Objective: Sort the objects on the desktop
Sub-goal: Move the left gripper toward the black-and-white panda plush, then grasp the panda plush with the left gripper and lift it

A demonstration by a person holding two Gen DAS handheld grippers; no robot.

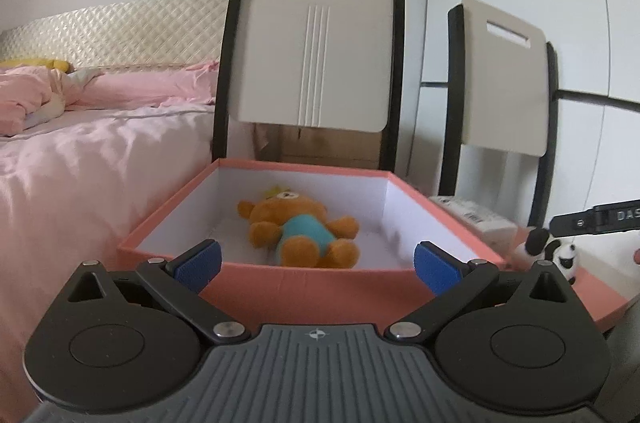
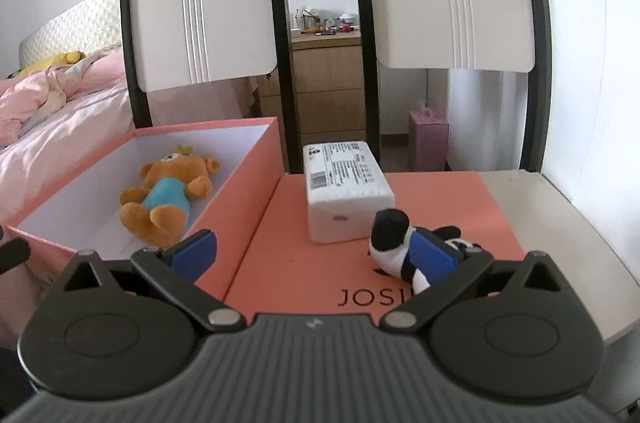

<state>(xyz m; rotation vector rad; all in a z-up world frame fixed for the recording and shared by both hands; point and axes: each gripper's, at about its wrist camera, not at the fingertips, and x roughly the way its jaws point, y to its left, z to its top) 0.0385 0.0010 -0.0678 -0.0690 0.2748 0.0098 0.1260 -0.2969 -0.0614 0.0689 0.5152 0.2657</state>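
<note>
A bedroom: a bed with pink bedding [image 1: 100, 143] lies to the left, and two pale chair backs [image 2: 204, 11] stand behind a small table [image 2: 560, 215].

On it lies a flat pink lid [image 2: 320, 263], and on the lid a black-and-white panda toy [image 2: 394, 243] lies on its side, just in front of a white tissue pack [image 2: 344, 191]. To the left stands the open pink box [image 2: 248, 191], with an orange bear [image 2: 168, 195] already lying inside.

The right gripper [image 2: 316, 251] is spread wide and holds nothing; its right pad sits in front of the panda, though whether it touches is hard to tell. The left gripper [image 1: 318, 263] is likewise wide open and empty, hovering at the box's near wall.

The panda looks like the next thing to sort. To take it well, centre the jaws around its body, not an ear or limb, and close gently since it is soft. Lift it clear of the box's tall right wall before carrying it left. The tissue pack crowds the far side, so approach from the near side; there is free space in the box to the right of the bear.
</note>
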